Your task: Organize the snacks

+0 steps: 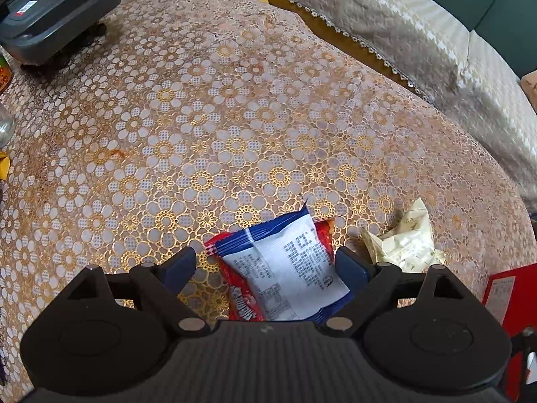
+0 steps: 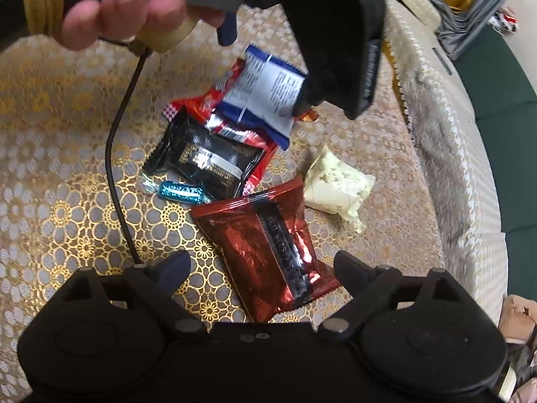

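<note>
Likely light, crinkly, slippery foil: snacks heaped on desk [image 1: 235, 117]. Left gripper [image 1: 265, 262] wide open, empty, straddling blue-white pack [image 1: 288, 262] atop red one [image 1: 240, 299]. Right gripper [image 2: 261, 268] open, empty, over dark red pack [image 2: 265, 248]. Best pinch flat across pack middle or sealed edge; contents crush easily.

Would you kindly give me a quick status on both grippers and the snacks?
Left gripper open over blue-white packet. Right gripper open over dark red packet. Nothing held. Snacks piled loose on table.
</note>
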The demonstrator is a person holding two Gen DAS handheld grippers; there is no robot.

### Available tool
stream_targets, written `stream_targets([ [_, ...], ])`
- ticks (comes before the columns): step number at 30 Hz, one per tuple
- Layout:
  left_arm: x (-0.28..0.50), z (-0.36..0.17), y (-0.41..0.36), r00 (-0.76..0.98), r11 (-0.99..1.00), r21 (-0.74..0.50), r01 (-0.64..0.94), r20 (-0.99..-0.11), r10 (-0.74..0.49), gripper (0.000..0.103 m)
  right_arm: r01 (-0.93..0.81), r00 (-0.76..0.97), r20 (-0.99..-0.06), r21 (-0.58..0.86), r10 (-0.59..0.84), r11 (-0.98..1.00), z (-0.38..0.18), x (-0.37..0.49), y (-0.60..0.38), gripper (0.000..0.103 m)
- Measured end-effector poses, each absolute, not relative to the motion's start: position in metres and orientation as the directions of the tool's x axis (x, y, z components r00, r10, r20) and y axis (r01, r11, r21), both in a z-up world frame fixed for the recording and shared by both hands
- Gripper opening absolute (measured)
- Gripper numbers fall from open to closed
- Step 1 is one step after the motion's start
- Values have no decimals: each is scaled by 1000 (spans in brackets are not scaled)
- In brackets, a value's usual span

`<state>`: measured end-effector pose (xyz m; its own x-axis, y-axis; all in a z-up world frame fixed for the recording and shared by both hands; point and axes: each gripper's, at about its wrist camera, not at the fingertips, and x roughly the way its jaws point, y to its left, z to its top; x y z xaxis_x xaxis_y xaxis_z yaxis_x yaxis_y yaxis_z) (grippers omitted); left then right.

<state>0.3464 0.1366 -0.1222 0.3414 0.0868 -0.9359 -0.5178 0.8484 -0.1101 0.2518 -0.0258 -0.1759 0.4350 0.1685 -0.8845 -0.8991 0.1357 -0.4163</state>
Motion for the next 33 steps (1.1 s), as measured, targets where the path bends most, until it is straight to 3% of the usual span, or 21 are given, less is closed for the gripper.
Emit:
stream_targets([
  [6, 349, -132, 139, 329, 846, -111, -521, -941, 79, 90, -907, 417, -896, -400, 155, 129, -188, 262, -21, 83],
  [9, 346, -134, 142, 339, 840, -138, -526, -939, 58, 89, -914, 397, -902, -374, 168, 155, -186, 267, -22, 73],
  [13, 341, -135, 150, 350, 828, -180, -530, -937, 20, 77, -913, 394, -902, -360, 178, 194, -186, 272, -24, 60],
  [17, 332, -133, 157, 364, 817, -219, -533, -931, -12, 64, -899, 405, -896, -354, 184, 258, -184, 275, -28, 53],
  [21, 322, -132, 164, 384, 810, -256, -528, -922, -41, 50, -883, 412, -893, -344, 178, 318, -181, 276, -31, 50],
  [33, 273, -127, 175, 401, 800, -280, -531, -914, -54, 48, -770, 480, -853, -297, 206, 565, -166, 244, -49, 46],
])
